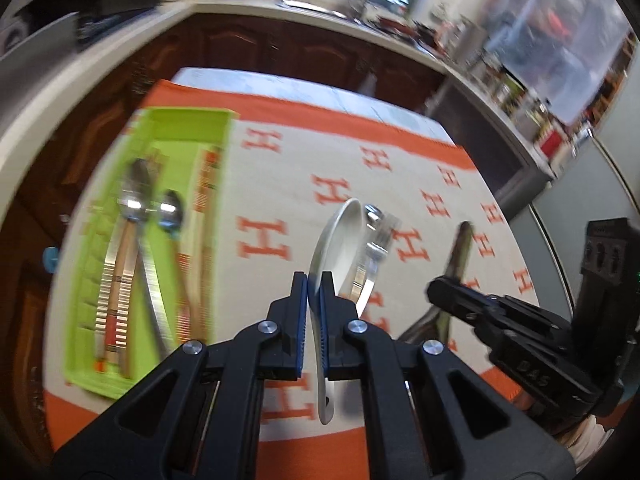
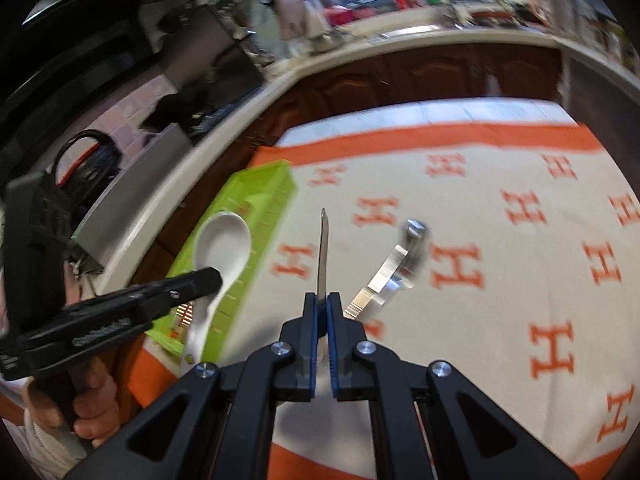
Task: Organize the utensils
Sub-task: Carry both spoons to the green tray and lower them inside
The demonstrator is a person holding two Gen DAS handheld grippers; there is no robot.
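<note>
A: Left gripper (image 1: 314, 286) pinches the white ceramic spoon (image 1: 338, 240) at its neck, lifted above the cloth (image 1: 280, 152), right of the green tray (image 1: 188, 120).
B: Right gripper (image 2: 322, 304)?
A: Clamped on a knife (image 2: 323, 248), blade pointing forward. A fork (image 2: 394, 264) lies on the cloth beside it.

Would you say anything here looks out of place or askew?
One fork lies loose and slanted on the cloth, outside the green tray where spoons already sit. The white spoon and knife are held mid-air, not misplaced.
</note>
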